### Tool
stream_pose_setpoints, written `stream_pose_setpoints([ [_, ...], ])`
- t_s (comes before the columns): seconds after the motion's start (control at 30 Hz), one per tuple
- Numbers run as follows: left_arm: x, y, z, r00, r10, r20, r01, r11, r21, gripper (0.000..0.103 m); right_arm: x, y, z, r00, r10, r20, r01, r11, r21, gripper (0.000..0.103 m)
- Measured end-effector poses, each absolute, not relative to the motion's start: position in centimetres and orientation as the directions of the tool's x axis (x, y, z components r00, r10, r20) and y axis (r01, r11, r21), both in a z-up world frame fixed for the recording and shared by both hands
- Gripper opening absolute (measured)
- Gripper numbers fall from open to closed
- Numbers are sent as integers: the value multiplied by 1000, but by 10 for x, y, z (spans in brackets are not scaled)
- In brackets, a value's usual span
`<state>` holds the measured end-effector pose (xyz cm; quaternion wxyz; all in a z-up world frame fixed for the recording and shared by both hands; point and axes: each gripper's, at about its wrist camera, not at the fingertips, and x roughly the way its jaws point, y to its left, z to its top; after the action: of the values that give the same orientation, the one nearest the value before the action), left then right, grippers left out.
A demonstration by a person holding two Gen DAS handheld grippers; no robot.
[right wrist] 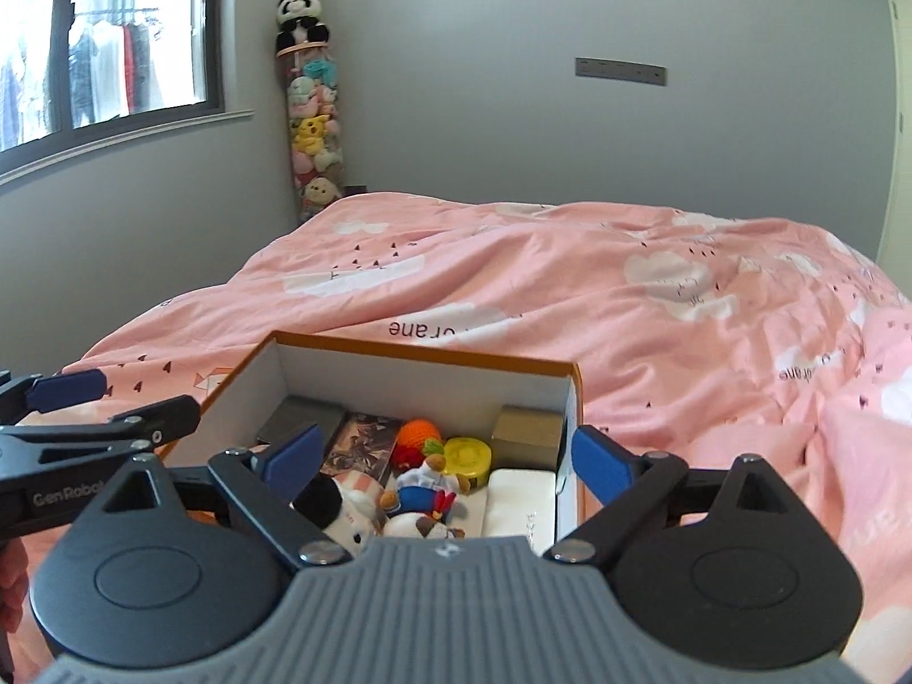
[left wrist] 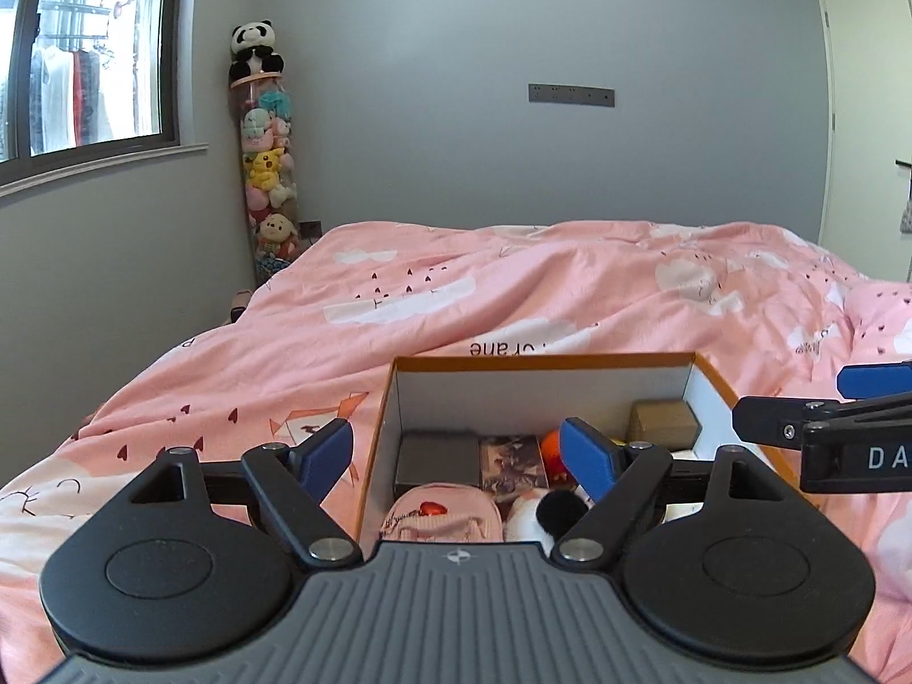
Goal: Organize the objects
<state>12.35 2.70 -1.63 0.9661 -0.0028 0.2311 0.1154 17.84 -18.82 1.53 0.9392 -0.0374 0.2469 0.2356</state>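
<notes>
An orange-rimmed white box (left wrist: 541, 393) (right wrist: 422, 382) sits on the pink bed. In it lie a grey case (left wrist: 436, 459), a picture card pack (left wrist: 510, 461), a pink pouch (left wrist: 439, 518), an orange knitted ball (right wrist: 419, 436), a yellow tin (right wrist: 467, 456), a brown carton (right wrist: 527, 433), a white flat box (right wrist: 521, 496) and plush toys (right wrist: 424, 499). My left gripper (left wrist: 456, 444) is open and straddles the box's left wall, holding nothing. My right gripper (right wrist: 444, 444) is open astride the right wall, also holding nothing. Each view shows the other gripper's fingers (left wrist: 764, 422) (right wrist: 165, 410) at its edge.
The pink duvet (left wrist: 570, 296) spreads beyond the box toward a grey wall. A clear tube of plush toys (left wrist: 268, 171) topped by a panda stands in the far left corner beside a window (left wrist: 85, 57). A door (left wrist: 866, 114) is at the right.
</notes>
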Motion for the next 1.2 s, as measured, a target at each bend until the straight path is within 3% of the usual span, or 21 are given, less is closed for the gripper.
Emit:
stream_pose_setpoints([
  [1.2, 119, 26, -36, 850, 206, -485, -205, 977, 57, 95, 176, -193, -22, 748, 426, -508, -447, 890, 88, 100],
])
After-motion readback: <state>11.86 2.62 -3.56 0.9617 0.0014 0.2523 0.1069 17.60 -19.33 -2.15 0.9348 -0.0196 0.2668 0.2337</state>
